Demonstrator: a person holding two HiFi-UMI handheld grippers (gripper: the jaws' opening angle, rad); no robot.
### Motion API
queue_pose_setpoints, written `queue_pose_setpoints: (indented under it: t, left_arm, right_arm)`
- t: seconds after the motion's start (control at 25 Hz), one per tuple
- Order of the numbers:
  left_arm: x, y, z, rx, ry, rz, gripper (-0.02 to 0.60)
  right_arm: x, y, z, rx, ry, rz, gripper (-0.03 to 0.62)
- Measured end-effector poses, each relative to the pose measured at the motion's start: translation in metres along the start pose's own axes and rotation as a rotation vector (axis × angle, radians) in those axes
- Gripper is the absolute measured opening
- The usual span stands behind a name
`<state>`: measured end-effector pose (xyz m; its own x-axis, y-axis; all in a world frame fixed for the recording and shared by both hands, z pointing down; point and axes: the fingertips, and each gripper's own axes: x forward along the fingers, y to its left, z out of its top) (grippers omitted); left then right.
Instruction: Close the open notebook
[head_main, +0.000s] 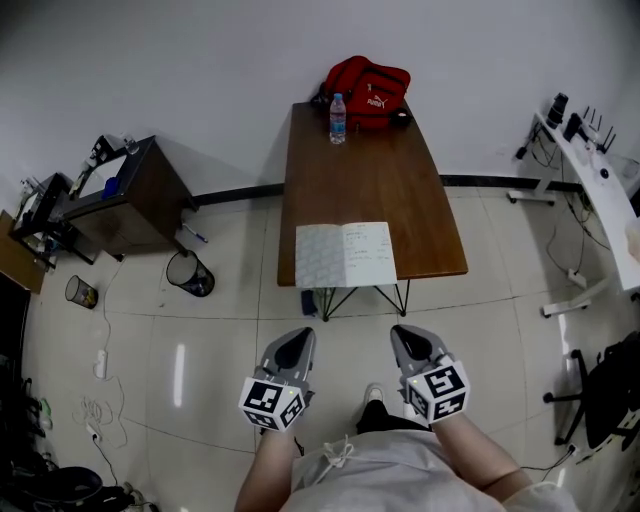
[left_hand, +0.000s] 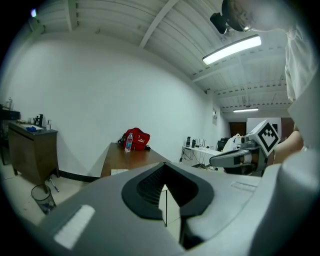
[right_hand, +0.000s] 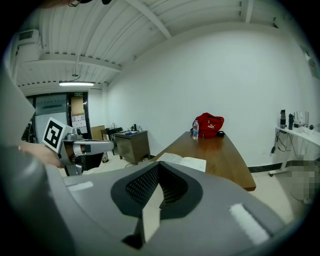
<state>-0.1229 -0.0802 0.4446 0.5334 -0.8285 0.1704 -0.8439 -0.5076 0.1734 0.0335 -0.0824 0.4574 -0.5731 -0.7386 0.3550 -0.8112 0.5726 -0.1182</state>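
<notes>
The open notebook (head_main: 345, 254) lies flat with its white pages up at the near end of the brown table (head_main: 370, 160). It also shows in the right gripper view as the notebook (right_hand: 185, 161), and as a pale sliver (left_hand: 120, 171) in the left gripper view. My left gripper (head_main: 298, 340) and right gripper (head_main: 408, 336) hover side by side over the floor, short of the table's near edge, both pointing at it. Neither touches the notebook. Both stand shut with nothing between the jaws, as seen along the left gripper (left_hand: 164, 169) and the right gripper (right_hand: 159, 168).
A red bag (head_main: 367, 88) and a water bottle (head_main: 338, 118) stand at the table's far end. A dark cabinet (head_main: 120, 195) and a waste bin (head_main: 190, 273) are on the left. A white desk (head_main: 600, 185) and a black chair (head_main: 605, 390) are on the right.
</notes>
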Motion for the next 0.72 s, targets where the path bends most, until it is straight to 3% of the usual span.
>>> queue_pose_setpoints:
  t: [0.36,0.56,0.72]
  left_arm:
    - [0.086,0.024,0.012,-0.009,0.018,0.044,0.006]
    - [0.102,0.053,-0.007,-0.026,0.096,0.122,0.006]
    - [0.111,0.074,-0.022,-0.043,0.138,0.125,0.006]
  right_arm:
    - [0.057,-0.075,0.04,-0.012,-0.035,0.035,0.006]
    - [0.08,-0.085,0.037,-0.002,-0.001,0.055,0.006]
    - [0.103,-0.087,0.031,0.008,0.026,0.056,0.006]
